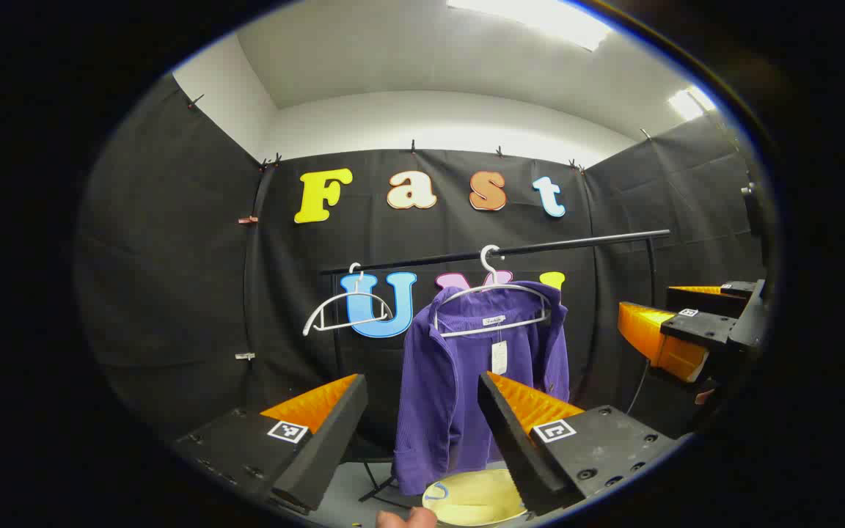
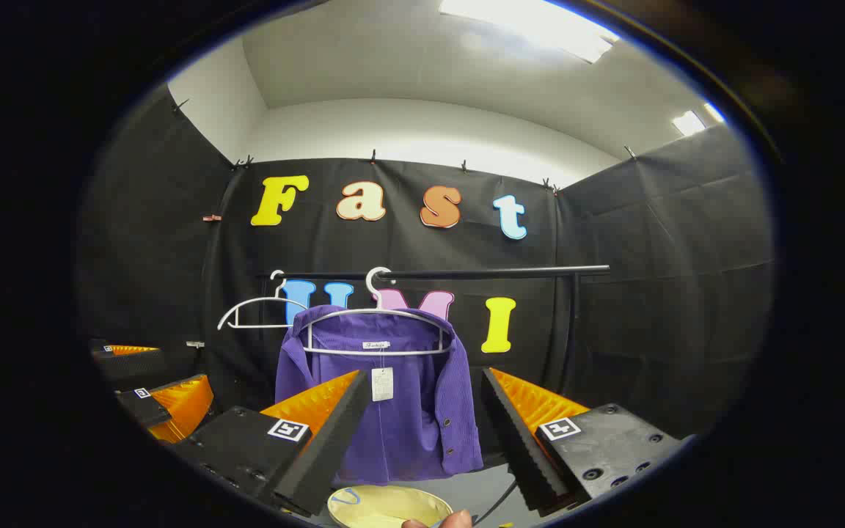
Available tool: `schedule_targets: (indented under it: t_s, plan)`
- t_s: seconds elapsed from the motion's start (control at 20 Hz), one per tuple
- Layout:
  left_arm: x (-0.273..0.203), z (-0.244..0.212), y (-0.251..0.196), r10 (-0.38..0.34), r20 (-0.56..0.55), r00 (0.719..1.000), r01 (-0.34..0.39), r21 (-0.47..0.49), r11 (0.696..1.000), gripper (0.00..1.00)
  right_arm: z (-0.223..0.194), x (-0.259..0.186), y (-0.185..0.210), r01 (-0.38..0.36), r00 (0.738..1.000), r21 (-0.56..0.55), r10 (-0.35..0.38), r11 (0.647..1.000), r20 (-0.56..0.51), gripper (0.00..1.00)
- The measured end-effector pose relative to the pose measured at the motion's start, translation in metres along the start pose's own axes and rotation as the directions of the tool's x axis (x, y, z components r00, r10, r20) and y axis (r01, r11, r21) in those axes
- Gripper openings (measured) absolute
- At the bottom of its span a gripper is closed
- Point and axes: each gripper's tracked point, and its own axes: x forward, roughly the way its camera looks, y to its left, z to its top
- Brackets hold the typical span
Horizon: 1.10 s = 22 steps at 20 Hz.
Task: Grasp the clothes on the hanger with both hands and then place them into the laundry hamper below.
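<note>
Claws, left claw [image 1: 422, 422] and right claw [image 2: 422, 418], gape wide, holding nothing; each should pinch one shoulder of the purple shirt [image 2: 393, 411] mid-frame.

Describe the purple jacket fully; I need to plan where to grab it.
The purple jacket looks like ribbed, corduroy-like cloth, with a collar and small buttons down one front edge. It hangs open on a white hanger hooked over the black rail, a neck label and a paper tag showing inside. Its hem ends just above the pale yellow hamper. Both tongs, left and right, are open and apart from it.
</note>
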Motion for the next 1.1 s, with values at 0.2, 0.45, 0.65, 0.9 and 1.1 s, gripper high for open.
schedule_targets:
  t_s: [0.2, 0.45, 0.65, 0.9, 1.1]
  plan:
    - [0.003, 0.002, 0.009, 0.003, 0.015, 1.0, -0.004, 0.005, 1.0, 0.95, 0.001, 0.0, 0.002, 0.007, 1.0, -0.003, -0.007, 1.0, 0.004, 0.98]
    - [0.006, 0.002, 0.019, 0.022, 0.014, 1.0, -0.022, 0.002, 1.0, 0.95, -0.001, 0.003, 0.004, 0.009, 1.0, -0.001, -0.009, 1.0, -0.002, 0.98]
    - [0.008, 0.002, 0.019, 0.022, 0.012, 1.0, -0.022, 0.007, 1.0, 0.95, -0.001, 0.007, 0.006, 0.006, 1.0, -0.002, -0.006, 1.0, -0.002, 0.98]
    - [0.018, -0.002, 0.0, -0.028, -0.005, 1.0, 0.028, 0.009, 1.0, 0.95, -0.004, 0.011, 0.002, 0.013, 1.0, -0.011, -0.013, 1.0, -0.02, 0.98]
    - [0.033, -0.006, -0.016, -0.07, -0.013, 0.997, 0.07, 0.016, 0.997, 0.95, -0.011, 0.019, -0.008, 0.037, 0.998, -0.01, -0.037, 0.999, -0.041, 0.98]
